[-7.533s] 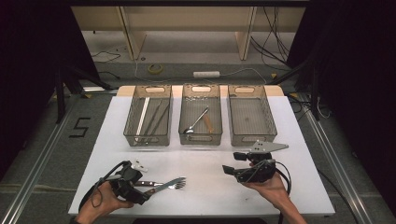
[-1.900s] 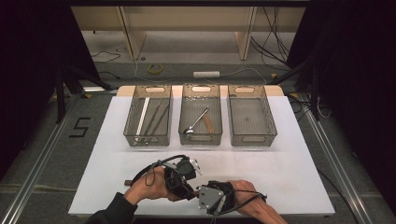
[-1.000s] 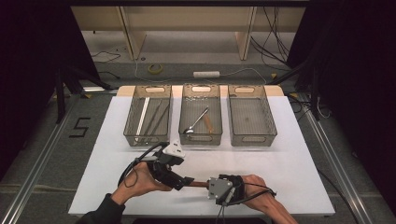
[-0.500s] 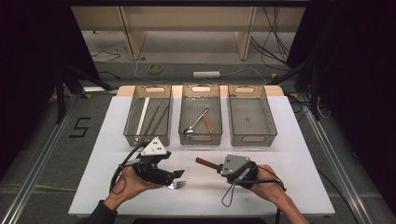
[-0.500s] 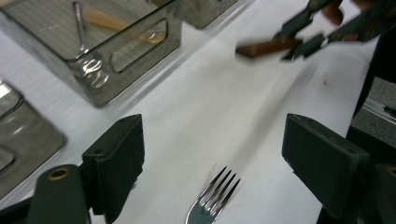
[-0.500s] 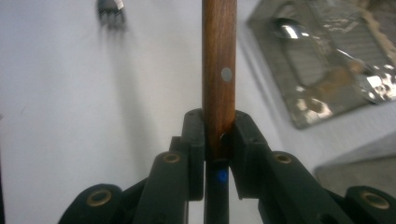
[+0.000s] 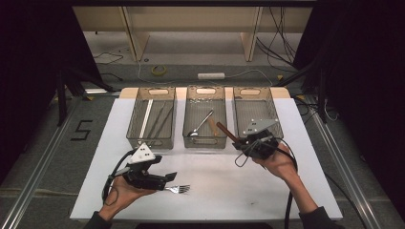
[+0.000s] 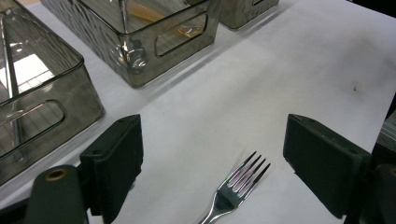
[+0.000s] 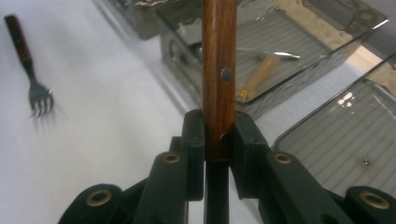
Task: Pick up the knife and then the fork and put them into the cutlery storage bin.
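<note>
Checking out a white tabletop (image 7: pixel 248 191) with three see-through trays lined up beyond the fingers: left tray (image 7: pixel 150 142), middle tray (image 7: pixel 205 143), right tray (image 7: pixel 253 88).

Big change from a second back: no more huddling together mid-tabletop, split well apart now.

Starting with the right gripper (image 7: pixel 241 142): fingers (image 9: pixel 194 135) clenched tight on the wooden-handled utensil (image 9: pixel 218 56), with the riveted handle poking straight out past the fingertips. Lifted up and carried toward the trays, with the front corners of the middle and right trays just beyond the fingers. Looks like a finished hand-off with a drop into a tray coming next. Can't say which tray yet.

Then the left gripper (image 7: pixel 169 177): just been opening up, now released and spread wide, sunk low over the tabletop. Fork (image 8: pixel 238 182) lying flat between the fingers, tines pointing away, touching neither one. Reads as lining up the next pick. Needs a squeeze before any lift.
</note>
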`<move>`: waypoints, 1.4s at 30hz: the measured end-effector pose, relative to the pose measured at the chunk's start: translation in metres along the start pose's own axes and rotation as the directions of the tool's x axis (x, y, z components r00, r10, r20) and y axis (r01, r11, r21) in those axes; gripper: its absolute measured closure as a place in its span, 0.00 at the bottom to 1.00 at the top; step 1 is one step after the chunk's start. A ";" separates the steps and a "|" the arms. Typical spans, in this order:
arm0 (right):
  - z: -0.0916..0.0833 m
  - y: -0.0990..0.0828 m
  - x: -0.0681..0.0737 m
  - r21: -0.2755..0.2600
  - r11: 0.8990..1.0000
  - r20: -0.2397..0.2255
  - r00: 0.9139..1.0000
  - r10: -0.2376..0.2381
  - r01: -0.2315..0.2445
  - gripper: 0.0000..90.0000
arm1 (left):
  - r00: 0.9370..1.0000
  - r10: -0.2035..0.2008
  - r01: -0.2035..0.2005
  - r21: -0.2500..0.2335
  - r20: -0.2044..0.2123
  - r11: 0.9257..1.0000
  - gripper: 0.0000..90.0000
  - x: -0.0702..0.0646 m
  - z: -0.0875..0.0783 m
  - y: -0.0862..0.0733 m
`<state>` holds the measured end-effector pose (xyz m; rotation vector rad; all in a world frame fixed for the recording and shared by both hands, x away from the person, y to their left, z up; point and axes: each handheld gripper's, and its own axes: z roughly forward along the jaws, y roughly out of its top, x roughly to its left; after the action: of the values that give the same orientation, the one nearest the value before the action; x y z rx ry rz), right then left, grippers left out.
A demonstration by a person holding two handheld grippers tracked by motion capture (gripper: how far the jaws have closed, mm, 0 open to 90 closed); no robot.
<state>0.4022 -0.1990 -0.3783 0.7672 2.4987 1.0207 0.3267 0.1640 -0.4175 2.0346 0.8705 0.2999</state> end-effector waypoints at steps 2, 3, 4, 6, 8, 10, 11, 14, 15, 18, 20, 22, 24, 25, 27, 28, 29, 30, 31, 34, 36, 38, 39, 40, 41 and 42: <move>0.001 0.005 -0.007 -0.011 1.000 -0.002 1.000 0.023 -0.023 0.87 | 1.000 0.002 -0.002 -0.010 -0.010 1.000 0.21 0.000 -0.001 -0.002; 0.001 0.007 -0.011 -0.016 0.999 0.001 0.999 0.037 -0.037 0.87 | 1.000 -0.001 0.001 -0.016 -0.013 1.000 0.21 0.001 -0.002 -0.004; 0.002 0.010 -0.015 -0.021 0.998 0.001 0.999 0.051 -0.051 0.87 | 1.000 -0.006 0.005 -0.024 -0.016 1.000 0.21 0.001 -0.003 -0.005; 0.003 0.015 -0.025 -0.028 0.996 0.011 0.997 0.082 -0.082 0.87 | 1.000 -0.015 0.014 -0.036 -0.017 0.999 0.21 0.002 -0.004 -0.006; 0.005 0.020 -0.034 -0.033 0.993 0.022 0.994 0.110 -0.110 0.87 | 0.999 -0.018 0.017 -0.028 -0.030 0.999 0.21 0.003 -0.005 -0.008; 0.006 0.024 -0.043 -0.038 0.990 0.032 0.990 0.140 -0.139 0.87 | 0.999 -0.021 0.020 -0.022 -0.043 1.000 0.21 0.005 -0.007 -0.010; 0.007 0.027 -0.047 -0.041 0.988 0.039 0.988 0.149 -0.147 0.87 | 0.999 -0.023 0.022 -0.021 -0.047 1.000 0.21 0.006 -0.007 -0.011; 0.011 0.032 -0.059 -0.049 0.982 0.050 0.981 0.186 -0.184 0.87 | 0.998 -0.033 0.031 -0.032 -0.058 0.999 0.21 0.008 -0.010 -0.013; 0.012 0.033 -0.062 -0.047 0.981 0.058 0.980 0.193 -0.190 0.87 | 0.998 -0.033 0.031 -0.037 -0.060 0.999 0.21 0.009 -0.011 -0.013; 0.015 0.036 -0.072 -0.052 0.974 0.079 0.971 0.224 -0.221 0.87 | 0.997 -0.036 0.033 -0.042 -0.062 0.999 0.21 0.009 -0.014 -0.014; 0.017 0.037 -0.078 -0.058 0.967 0.083 0.964 0.252 -0.248 0.87 | 0.997 -0.037 0.034 -0.041 -0.064 0.999 0.21 0.010 -0.015 -0.016; 0.019 0.039 -0.084 -0.059 0.962 0.093 0.958 0.271 -0.266 0.87 | 0.997 -0.043 0.039 -0.047 -0.066 0.998 0.21 0.011 -0.016 -0.017; 0.021 0.040 -0.090 -0.064 0.956 0.097 0.952 0.291 -0.286 0.87 | 0.997 -0.047 0.044 -0.049 -0.067 0.998 0.21 0.012 -0.017 -0.018; 0.022 0.041 -0.092 -0.065 0.953 0.104 0.948 0.300 -0.295 0.87 | 0.997 -0.049 0.046 -0.048 -0.067 0.998 0.21 0.012 -0.017 -0.018; 0.023 0.042 -0.096 -0.071 0.948 0.115 0.941 0.317 -0.311 0.87 | 0.996 -0.049 0.046 -0.047 -0.069 0.998 0.21 0.012 -0.017 -0.019; 0.025 0.042 -0.098 -0.072 0.945 0.120 0.937 0.327 -0.320 0.87 | 0.996 -0.049 0.046 -0.047 -0.068 0.998 0.21 0.012 -0.017 -0.019; 0.026 0.042 -0.100 -0.071 0.941 0.125 0.933 0.337 -0.330 0.86 | 0.996 -0.049 0.046 -0.047 -0.069 0.998 0.21 0.012 -0.017 -0.019; 0.028 0.043 -0.102 -0.071 0.939 0.131 0.930 0.343 -0.337 0.86 | 0.996 -0.051 0.048 -0.050 -0.068 0.998 0.21 0.012 -0.017 -0.019; 0.030 0.043 -0.103 -0.069 0.937 0.138 0.927 0.348 -0.342 0.86 | 0.996 -0.049 0.045 -0.053 -0.069 0.998 0.21 0.012 -0.018 -0.020; 0.036 0.041 -0.106 -0.072 0.929 0.149 0.917 0.370 -0.363 0.86 | 0.996 -0.049 0.045 -0.056 -0.070 0.997 0.21 0.012 -0.018 -0.020; 0.040 0.040 -0.109 -0.070 0.926 0.155 0.913 0.377 -0.370 0.86 | 0.996 -0.048 0.044 -0.056 -0.071 0.997 0.21 0.013 -0.019 -0.020; 0.043 0.039 -0.111 -0.070 0.919 0.159 0.905 0.395 -0.388 0.86 | 0.996 -0.050 0.046 -0.057 -0.071 0.997 0.21 0.013 -0.019 -0.020; 0.045 0.039 -0.112 -0.071 0.917 0.162 0.903 0.398 -0.392 0.86 | 0.996 -0.048 0.044 -0.057 -0.074 0.997 0.21 0.013 -0.020 -0.020; 0.046 0.039 -0.113 -0.068 0.917 0.168 0.902 0.398 -0.392 0.86 | 0.996 -0.051 0.047 -0.061 -0.074 0.997 0.21 0.013 -0.020 -0.020; 0.048 0.039 -0.113 -0.067 0.916 0.171 0.900 0.402 -0.396 0.86 | 0.996 -0.052 0.047 -0.063 -0.073 0.997 0.21 0.013 -0.020 -0.020; 0.049 0.038 -0.114 -0.067 0.913 0.173 0.897 0.408 -0.402 0.86 | 0.996 -0.050 0.045 -0.060 -0.073 0.997 0.21 0.013 -0.020 -0.021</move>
<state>0.5309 -0.2176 -0.3729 1.3489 2.2075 1.0557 0.3164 0.1931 -0.4238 1.9566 0.9435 0.3722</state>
